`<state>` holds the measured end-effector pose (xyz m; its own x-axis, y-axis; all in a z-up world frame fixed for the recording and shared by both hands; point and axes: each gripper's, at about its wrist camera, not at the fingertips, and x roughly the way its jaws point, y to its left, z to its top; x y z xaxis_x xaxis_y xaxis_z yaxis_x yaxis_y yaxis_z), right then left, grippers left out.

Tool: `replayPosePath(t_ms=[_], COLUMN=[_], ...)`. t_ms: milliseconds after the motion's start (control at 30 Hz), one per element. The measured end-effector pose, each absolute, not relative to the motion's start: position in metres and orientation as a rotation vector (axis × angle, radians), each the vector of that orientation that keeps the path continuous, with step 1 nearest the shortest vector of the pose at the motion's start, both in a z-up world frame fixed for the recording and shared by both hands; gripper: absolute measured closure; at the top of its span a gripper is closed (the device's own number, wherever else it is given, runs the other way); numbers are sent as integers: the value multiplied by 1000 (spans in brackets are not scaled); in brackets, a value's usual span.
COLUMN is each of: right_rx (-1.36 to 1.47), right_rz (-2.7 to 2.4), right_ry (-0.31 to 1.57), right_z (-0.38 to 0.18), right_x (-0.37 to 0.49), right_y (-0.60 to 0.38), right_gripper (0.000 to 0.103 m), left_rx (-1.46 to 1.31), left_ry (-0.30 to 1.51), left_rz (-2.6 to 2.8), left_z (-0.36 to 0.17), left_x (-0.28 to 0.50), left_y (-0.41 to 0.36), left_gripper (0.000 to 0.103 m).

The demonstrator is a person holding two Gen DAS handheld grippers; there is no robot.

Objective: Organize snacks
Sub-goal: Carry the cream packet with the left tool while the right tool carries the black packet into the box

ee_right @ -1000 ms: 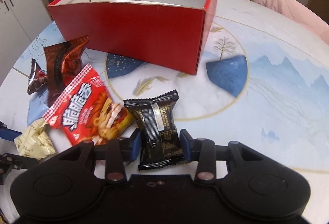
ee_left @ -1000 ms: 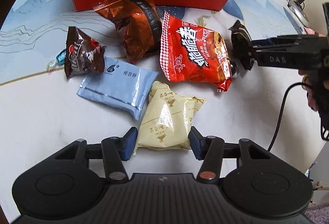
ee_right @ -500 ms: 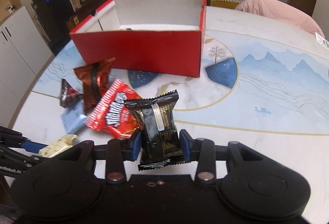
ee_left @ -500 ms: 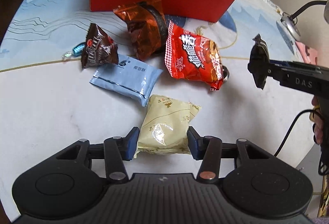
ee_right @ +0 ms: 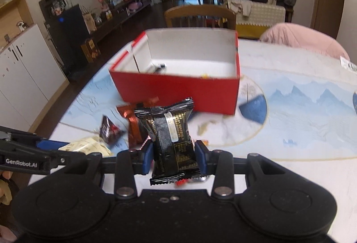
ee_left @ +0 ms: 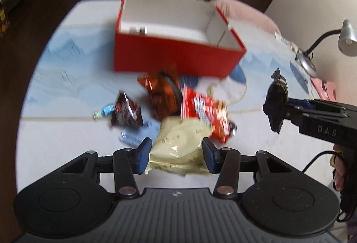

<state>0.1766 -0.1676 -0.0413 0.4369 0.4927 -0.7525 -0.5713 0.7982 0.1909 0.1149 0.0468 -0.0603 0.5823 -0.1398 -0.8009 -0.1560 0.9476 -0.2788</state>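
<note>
Holding cream packet (ee_left: 178,147) | black packet (ee_right: 171,138) | red box (ee_right: 178,91) rim open above

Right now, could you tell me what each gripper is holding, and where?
Left gripper: cream packet, gripped across its near end. Right gripper: black packet, across its lower half.

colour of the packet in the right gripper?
Black with gold print and a silvery strip: the packet in the right gripper. Best in the right wrist view.

Red box (ee_right: 176,91) open on top (near wall upright) — snack pile (ee_left: 169,97) crowds the table (ee_right: 301,122) before it.
</note>
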Motion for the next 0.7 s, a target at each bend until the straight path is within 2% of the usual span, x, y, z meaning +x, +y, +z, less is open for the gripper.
replayPosePath(t_ms=[300,700], right_rx=[-91,-87], right_rz=[650,622], right_ry=[834,821], right_z=[-15,-8], right_x=[204,266], right_y=[-154,-142], right_gripper=[64,64], left_rx=[-301,-296], left_ry=[836,789], left_rz=[53,133], left_z=[-19,7], left_x=[144,208], left_y=[61,84], left_gripper=[59,59])
